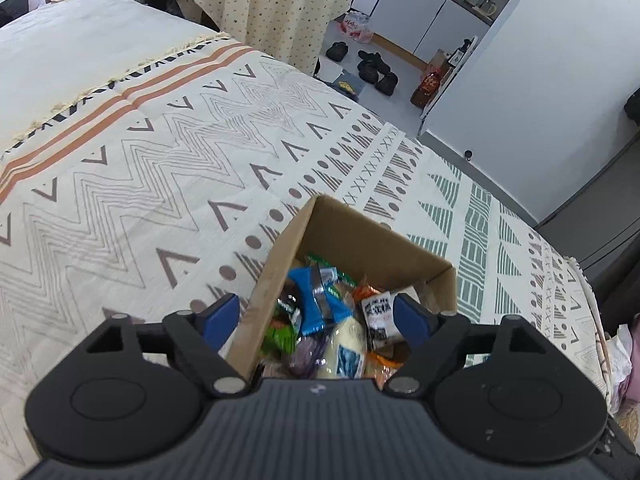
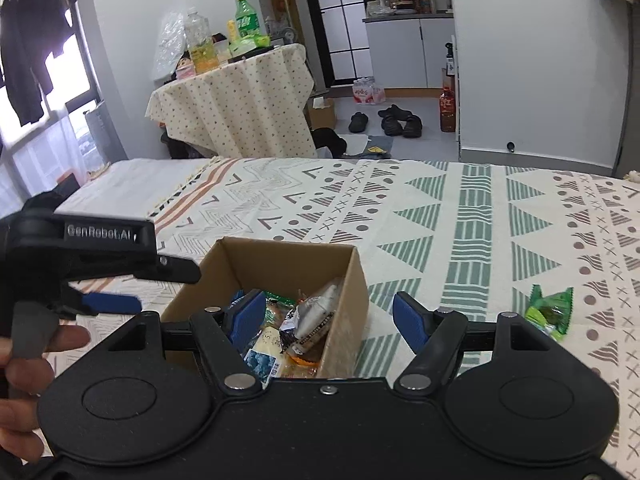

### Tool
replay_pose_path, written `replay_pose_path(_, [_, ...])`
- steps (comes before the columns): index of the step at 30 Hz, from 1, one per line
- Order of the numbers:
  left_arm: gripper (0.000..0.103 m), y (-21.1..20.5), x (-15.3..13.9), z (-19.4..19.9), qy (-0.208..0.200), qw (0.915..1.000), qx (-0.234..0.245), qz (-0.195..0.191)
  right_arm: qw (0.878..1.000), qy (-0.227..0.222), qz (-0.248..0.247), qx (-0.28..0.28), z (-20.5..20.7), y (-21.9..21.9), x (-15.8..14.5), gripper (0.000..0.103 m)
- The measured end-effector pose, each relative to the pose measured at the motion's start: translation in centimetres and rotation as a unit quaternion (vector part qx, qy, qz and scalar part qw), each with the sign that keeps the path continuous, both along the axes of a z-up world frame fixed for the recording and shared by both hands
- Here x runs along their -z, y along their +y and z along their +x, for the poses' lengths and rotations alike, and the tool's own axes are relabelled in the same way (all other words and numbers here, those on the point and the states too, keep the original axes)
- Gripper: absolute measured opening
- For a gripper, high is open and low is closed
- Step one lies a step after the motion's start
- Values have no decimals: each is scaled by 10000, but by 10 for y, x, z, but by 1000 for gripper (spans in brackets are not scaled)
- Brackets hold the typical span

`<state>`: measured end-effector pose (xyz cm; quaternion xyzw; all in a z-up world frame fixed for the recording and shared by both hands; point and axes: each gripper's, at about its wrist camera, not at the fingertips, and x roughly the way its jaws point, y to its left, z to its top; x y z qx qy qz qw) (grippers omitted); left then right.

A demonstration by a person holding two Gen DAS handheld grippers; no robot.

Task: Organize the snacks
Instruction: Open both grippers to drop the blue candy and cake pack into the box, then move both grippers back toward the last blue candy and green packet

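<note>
My left gripper (image 1: 316,314) hangs above the cardboard box (image 1: 360,240), jaws spread wide and holding nothing. One blue pad (image 1: 222,314) sits outside the box's left wall; the other is over the snack packets inside. My right gripper (image 2: 326,316) is likewise released and empty. Its left pad (image 2: 248,314) is over the box interior, and its right pad sits outside the right wall of the box (image 2: 344,280), above the bedspread (image 2: 480,220).

The box stands open-topped on the patterned bedspread (image 1: 160,160), near the edge closest to me. In the left wrist view it holds a loose pile of wrapped snacks: a blue packet (image 1: 316,300), a white packet with black print (image 1: 378,316), a pale yellow packet (image 1: 348,340), a green packet (image 1: 280,334) and an orange one (image 1: 366,292). In the right wrist view a silver-grey packet (image 2: 316,312) leans against the right inner wall of the box, and a pale packet with a blue picture (image 2: 262,358) lies at the near side.

One green snack packet (image 2: 550,310) lies outside the box on the bedspread, well apart from it towards the right edge. It touches neither gripper.

The left gripper body (image 2: 100,256) appears at the left of the right wrist view, just beside the box's left wall, with my left hand (image 2: 24,360) on its handle.
</note>
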<state>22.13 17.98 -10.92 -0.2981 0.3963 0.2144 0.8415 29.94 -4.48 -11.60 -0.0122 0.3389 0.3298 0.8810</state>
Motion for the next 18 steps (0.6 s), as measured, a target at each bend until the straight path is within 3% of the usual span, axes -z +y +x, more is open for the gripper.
replay_pose_path(7, [89,-23,-7,-9,123,9998,36,174,9995,200,148,198,-2,-24,-5,74])
replay_pose_path(11, [103,-40,-16,-16,74,9993,-20,369,9992,193,199,272,-3,-40,-11,80])
replay_pose_path(18, [103,-74,-25,-22,-16,9985,14,538,9986,165,354,358,-6,-73,-20,89])
